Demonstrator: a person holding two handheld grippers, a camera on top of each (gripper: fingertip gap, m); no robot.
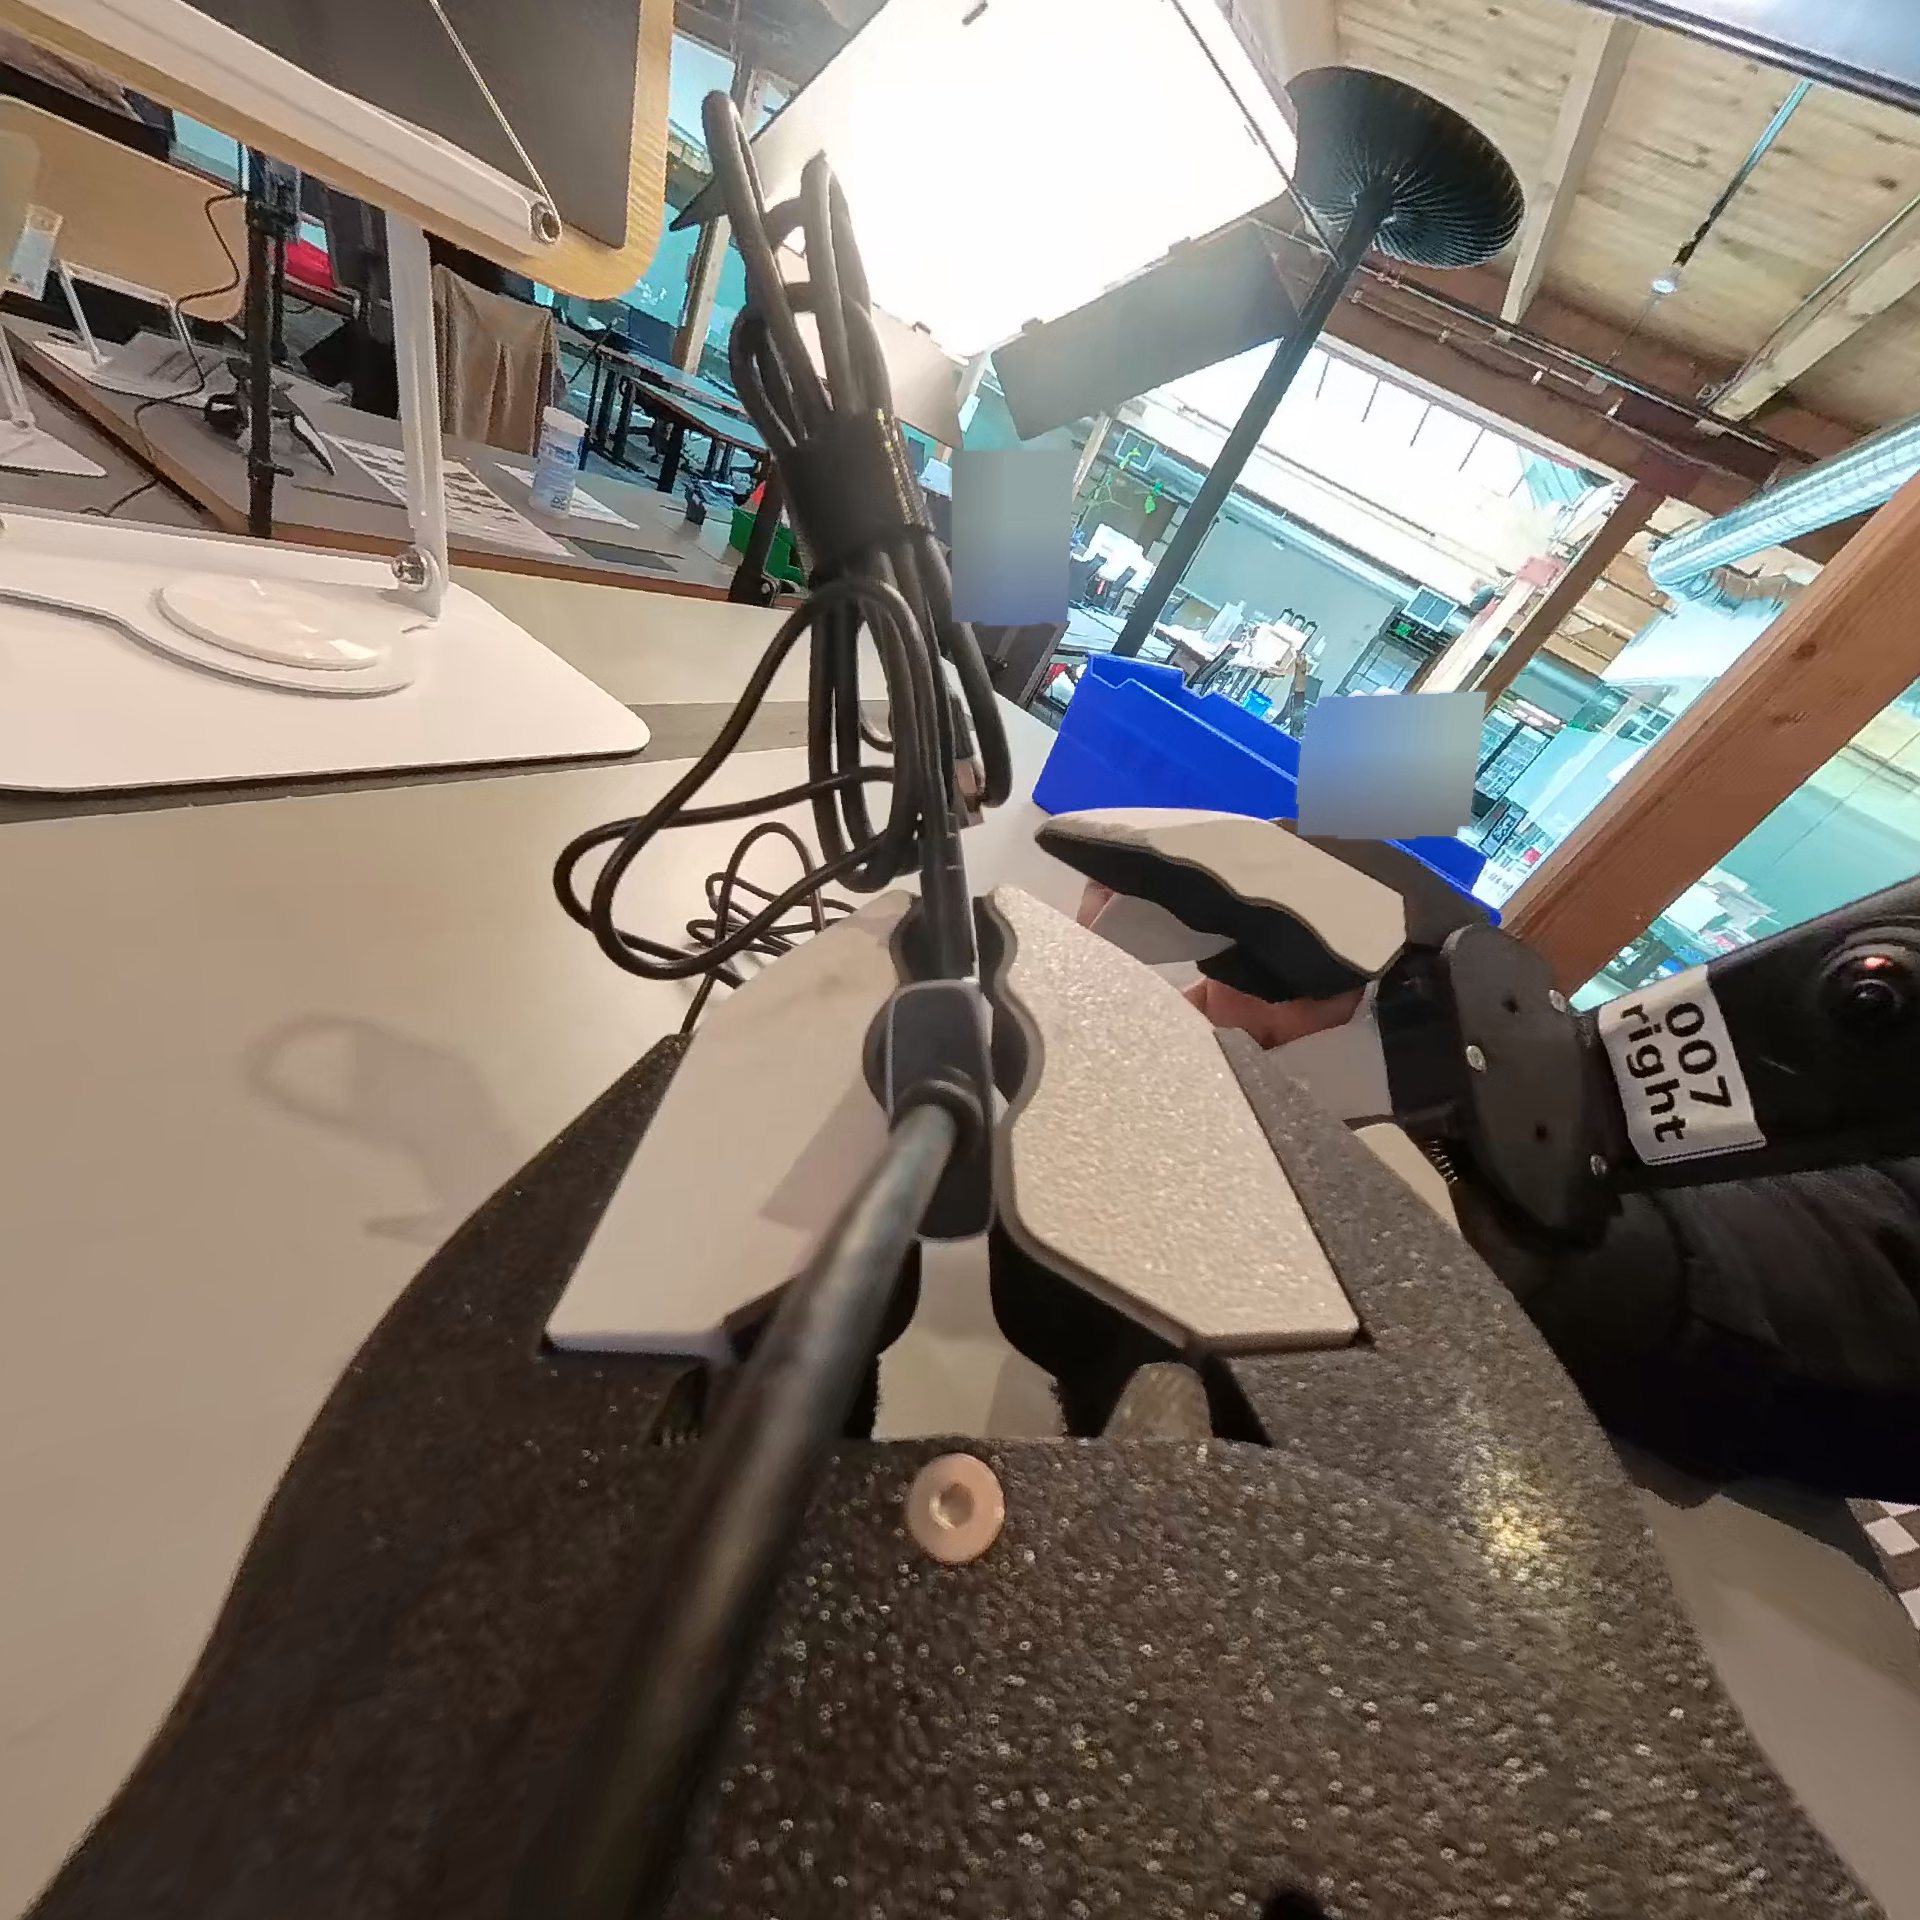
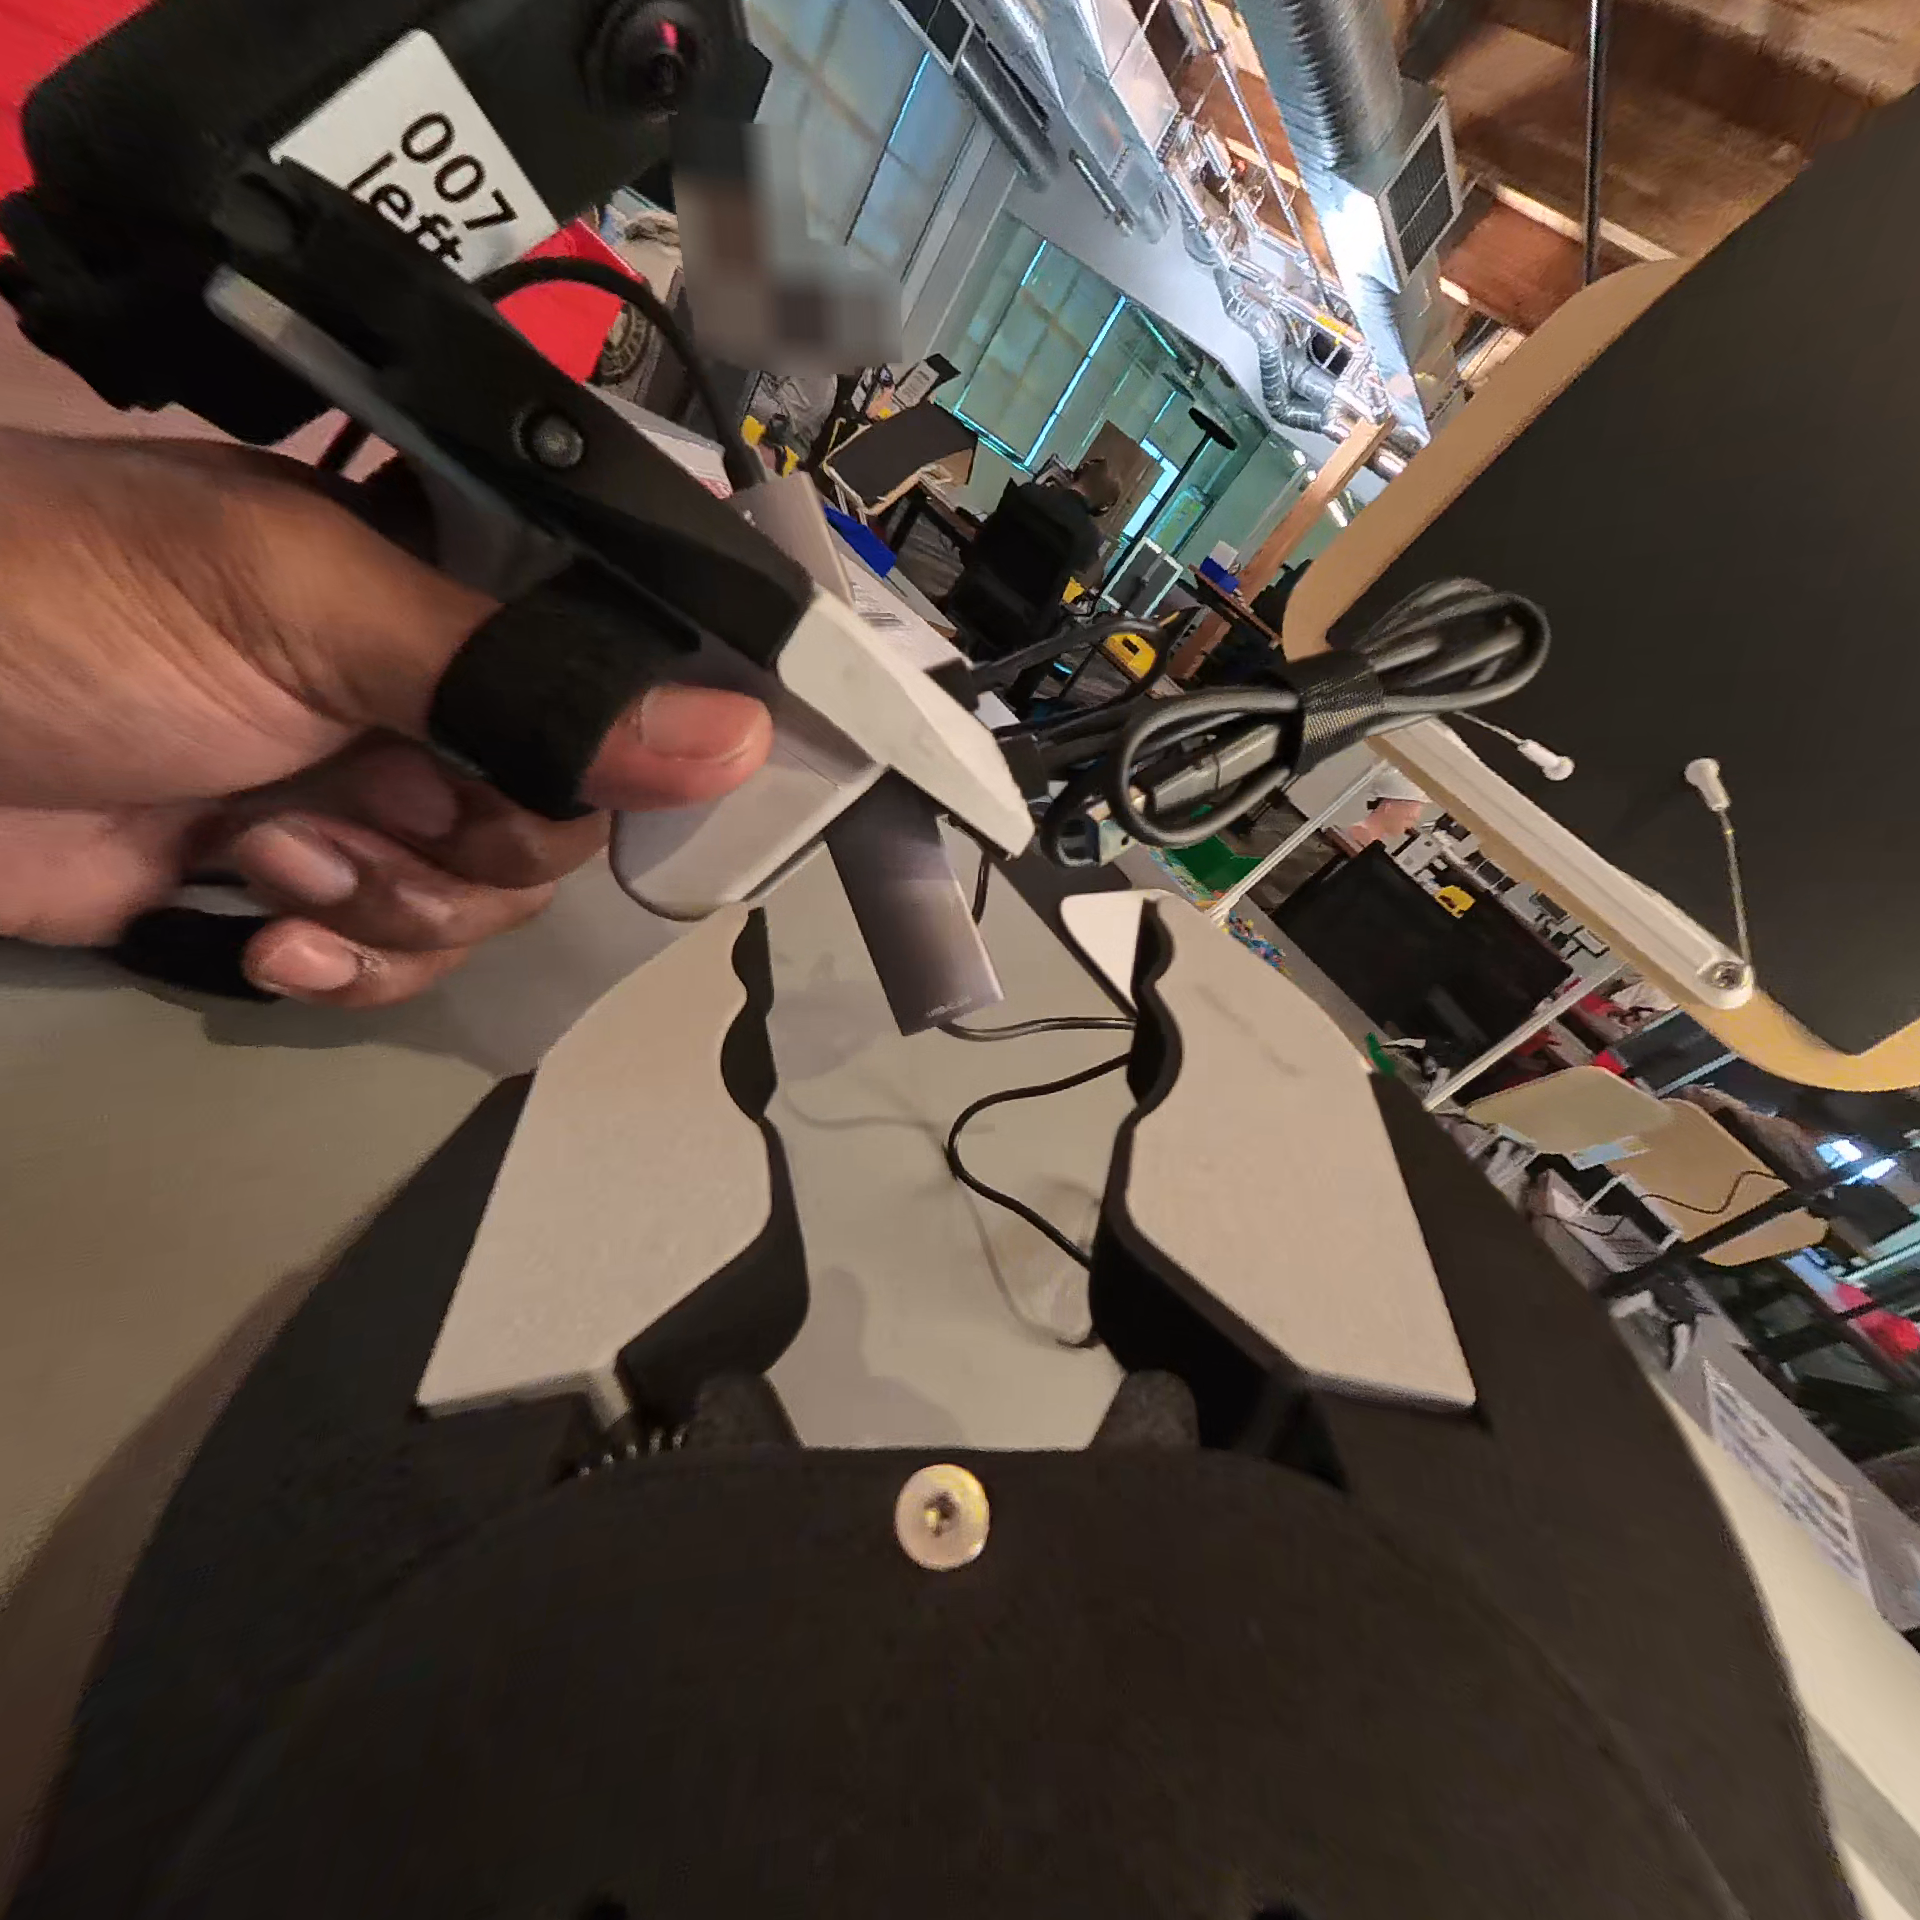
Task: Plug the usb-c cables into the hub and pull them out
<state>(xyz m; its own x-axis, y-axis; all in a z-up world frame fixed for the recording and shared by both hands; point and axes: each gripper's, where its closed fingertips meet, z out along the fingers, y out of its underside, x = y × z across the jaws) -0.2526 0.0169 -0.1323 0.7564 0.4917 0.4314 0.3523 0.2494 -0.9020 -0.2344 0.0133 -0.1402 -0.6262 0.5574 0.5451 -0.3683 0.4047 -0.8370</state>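
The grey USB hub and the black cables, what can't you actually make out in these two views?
- Right wrist view: the grey bar-shaped hub is partly covered by the left hand-held gripper; its ports are hidden.
- Left wrist view: the hub is out of sight; the left hand-held gripper's pads cover the plug tip of the black cable.
- Both views: the connector type on the strapped black cable bundle is too small to tell.

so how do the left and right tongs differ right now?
Left tongs are shut on a black cable; right tongs are open and empty. The cable's bundle sits beyond the left tips; the grey hub and table show between the right's. Both are grey on black.
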